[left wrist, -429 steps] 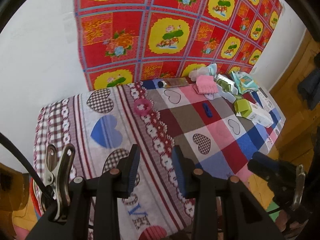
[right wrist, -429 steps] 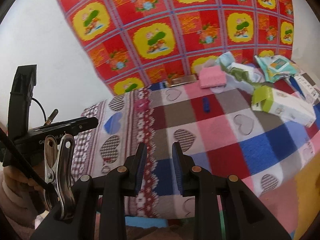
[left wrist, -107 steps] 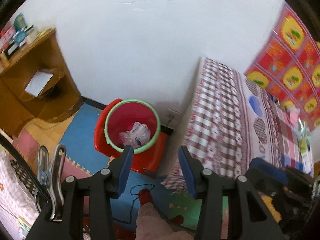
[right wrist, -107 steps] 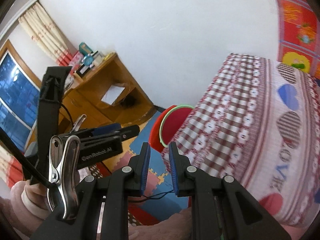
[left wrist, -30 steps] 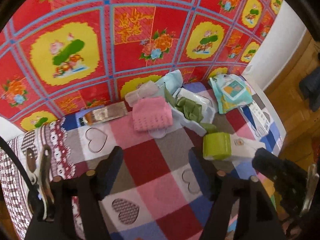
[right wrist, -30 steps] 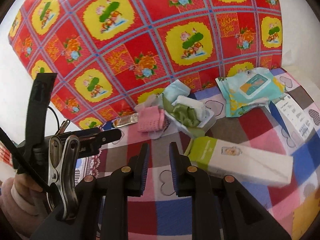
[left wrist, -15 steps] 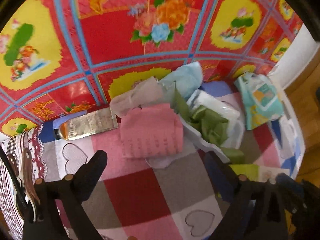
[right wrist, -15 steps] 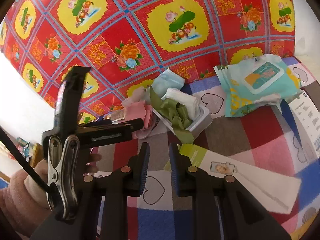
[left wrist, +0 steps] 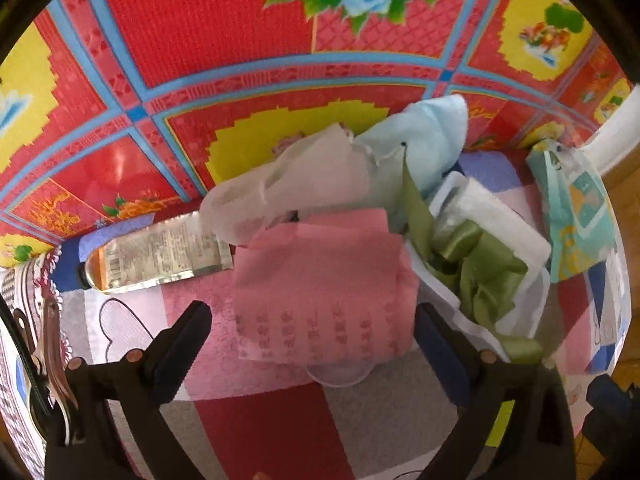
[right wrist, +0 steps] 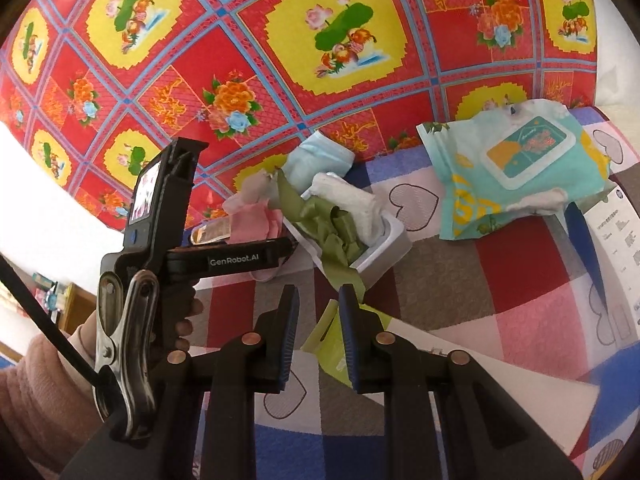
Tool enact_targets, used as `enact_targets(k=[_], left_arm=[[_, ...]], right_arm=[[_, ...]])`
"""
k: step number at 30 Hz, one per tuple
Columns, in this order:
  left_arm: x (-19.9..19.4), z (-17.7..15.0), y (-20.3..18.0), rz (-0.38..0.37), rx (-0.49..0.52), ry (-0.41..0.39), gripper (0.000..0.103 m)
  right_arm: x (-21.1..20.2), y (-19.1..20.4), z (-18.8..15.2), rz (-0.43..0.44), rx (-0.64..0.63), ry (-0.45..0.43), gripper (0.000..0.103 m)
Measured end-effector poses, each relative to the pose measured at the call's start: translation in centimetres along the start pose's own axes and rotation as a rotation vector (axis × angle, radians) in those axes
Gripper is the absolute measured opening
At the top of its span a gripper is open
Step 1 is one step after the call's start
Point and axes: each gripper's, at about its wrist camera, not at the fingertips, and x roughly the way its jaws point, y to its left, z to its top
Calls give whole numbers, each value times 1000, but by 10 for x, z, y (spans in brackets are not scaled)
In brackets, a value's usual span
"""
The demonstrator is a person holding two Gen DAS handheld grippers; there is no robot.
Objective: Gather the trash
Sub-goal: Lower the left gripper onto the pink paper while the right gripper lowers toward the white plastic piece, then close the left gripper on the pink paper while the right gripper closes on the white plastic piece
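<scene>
On the left wrist view we see our left gripper (left wrist: 312, 344) spread as wide as it goes, one finger on each side of the pink paper (left wrist: 320, 284), which lies flat on the checked cloth (left wrist: 256, 412) right between and just ahead of the tips; the pads do not touch it and nothing is held. To the left of the pink paper lies a flattened silver tube (left wrist: 160, 256), close to the patterned red wall sheet (left wrist: 200, 40). Behind the pink paper a crumpled whitish wrapper (left wrist: 288, 192) and a pale blue mask (left wrist: 428, 140) rest against that wall sheet. To the right, touching the pink paper's edge, stands an open white box (left wrist: 516, 240) stuffed with green ribbon (left wrist: 480, 268), and further right a teal wipes pack (left wrist: 580, 216). On the right wrist view our left hand (right wrist: 132, 344), in a pink sleeve, grips the handle of the left gripper at the left side, its fingers reaching over the pink paper. Our right gripper (right wrist: 319, 316) has its fingers only narrowly apart, with nothing clamped; a green and white carton (right wrist: 400, 356) lies under and just beyond its tips, though we cannot tell whether they touch it. Beyond the tips sits the white box with its ribbon, and the teal wipes pack lies well to the right.
</scene>
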Motion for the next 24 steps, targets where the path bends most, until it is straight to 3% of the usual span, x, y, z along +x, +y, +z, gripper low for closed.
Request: enact_targets(k=[4,8,13,24], left_arm=[[5,4,9,-12,-44,17,84],[-1,2,13,-49,-51,0,84],[-27,-5,17,-47,-23,-89,84],[-68,-49,70,4,-142,-136,84]], right_arm=[[5,0,-1,-1,1,7,22],[8,3,-1,-3,-5,8,22],[11,13,-3,4,-21,7,22],[32,48,-14,33,-80,42,22]])
